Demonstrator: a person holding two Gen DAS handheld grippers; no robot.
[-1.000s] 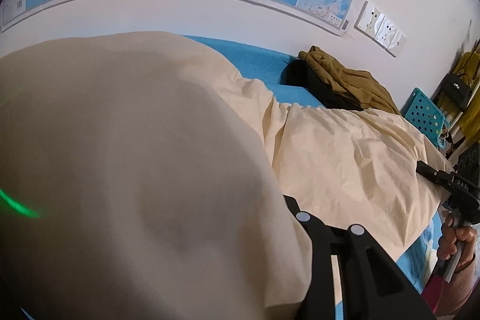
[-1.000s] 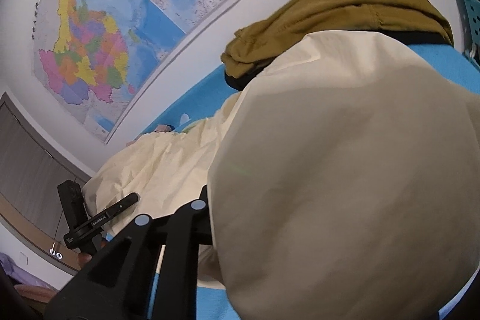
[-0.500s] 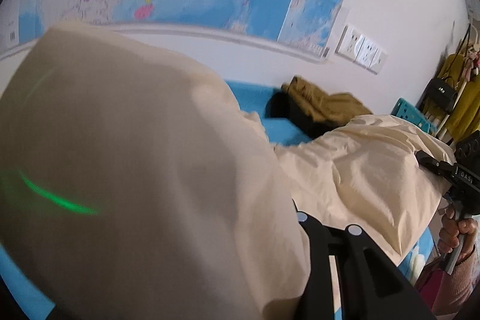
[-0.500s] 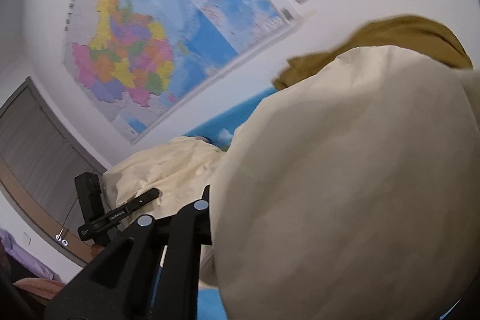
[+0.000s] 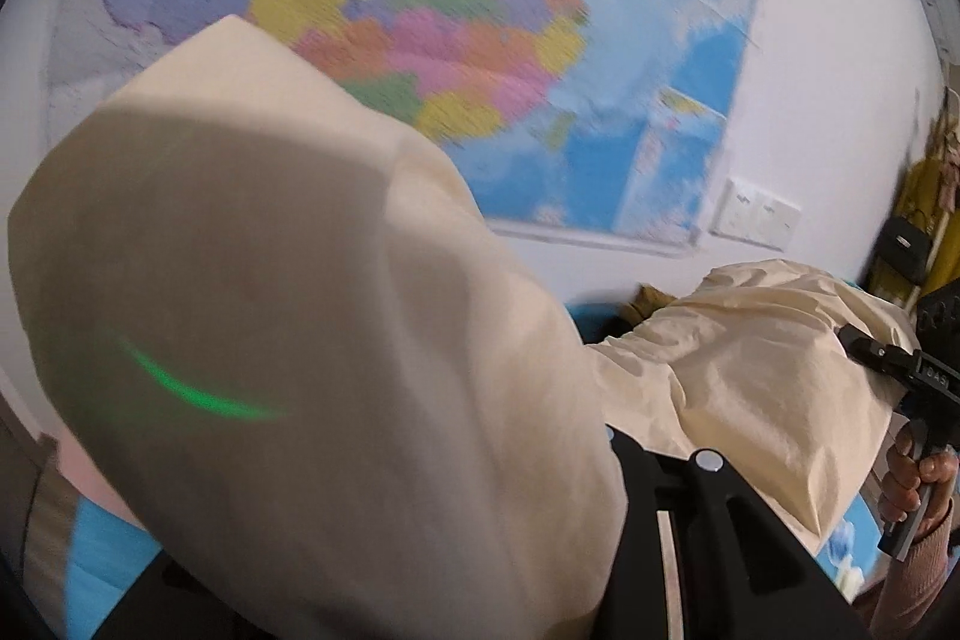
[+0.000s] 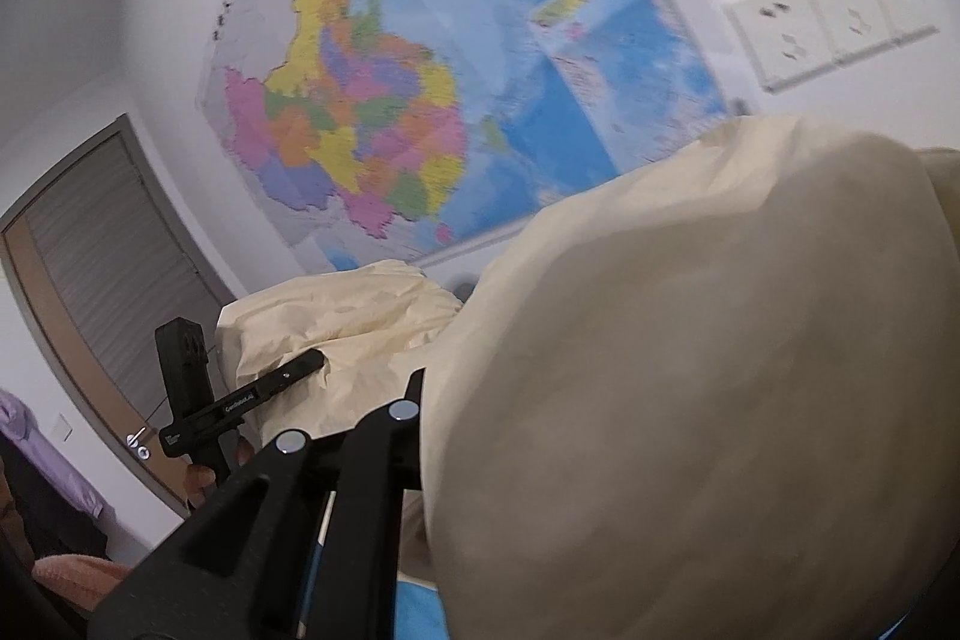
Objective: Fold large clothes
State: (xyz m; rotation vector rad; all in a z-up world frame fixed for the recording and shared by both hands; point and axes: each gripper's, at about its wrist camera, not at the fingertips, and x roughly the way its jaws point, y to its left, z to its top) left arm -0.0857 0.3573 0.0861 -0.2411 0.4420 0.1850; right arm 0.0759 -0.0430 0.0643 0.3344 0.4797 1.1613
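Note:
A large cream cloth hangs in the air between my two grippers and billows close to both cameras. In the left wrist view it covers my left fingertips; only one black finger shows below it. At the right edge of that view my right gripper is shut on the cloth's far end, held by a hand. The right wrist view has the cloth draped over my right finger. My left gripper is shut on the crumpled far end.
A blue bed sheet lies below. An olive garment peeks out behind the cloth. On the white wall hang a coloured map and sockets. Yellow clothes hang far right. A grey door is at the left.
Both grippers have risen with the cloth and tilted up. The bed and the olive garment have dropped almost out of sight, and the map now fills the upper view.

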